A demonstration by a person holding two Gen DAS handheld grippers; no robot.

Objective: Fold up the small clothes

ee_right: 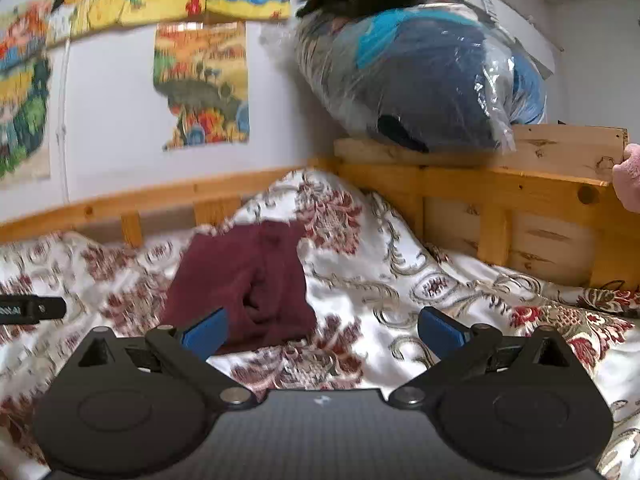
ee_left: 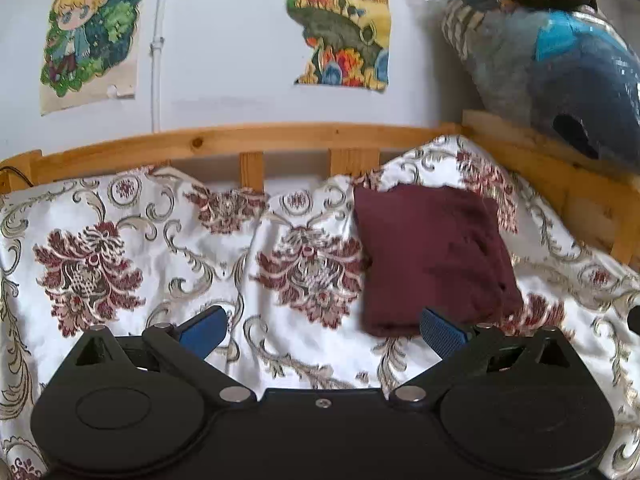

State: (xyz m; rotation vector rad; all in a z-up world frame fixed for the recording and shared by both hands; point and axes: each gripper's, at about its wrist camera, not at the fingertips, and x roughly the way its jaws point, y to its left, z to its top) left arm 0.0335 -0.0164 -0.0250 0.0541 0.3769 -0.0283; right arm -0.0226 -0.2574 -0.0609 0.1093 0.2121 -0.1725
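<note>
Left wrist view: your left gripper hangs over the bedspread with its blue fingers spread wide and nothing between them. The maroon garment lies ahead and to the right as a compact, squared bundle, its near edge just beside the right-hand finger. It appears folded already; check that the edges sit flush, and if you press it flat, bring the fingers down without dragging the top layer.

Right wrist view: your right gripper is likewise wide apart and empty. Here the maroon garment sits ahead-left, near the left-hand finger. This view reveals a puckered crease on the garment's near face, which the left view does not show clearly; smooth it. It also shows a dark tool tip at the left edge.
</note>
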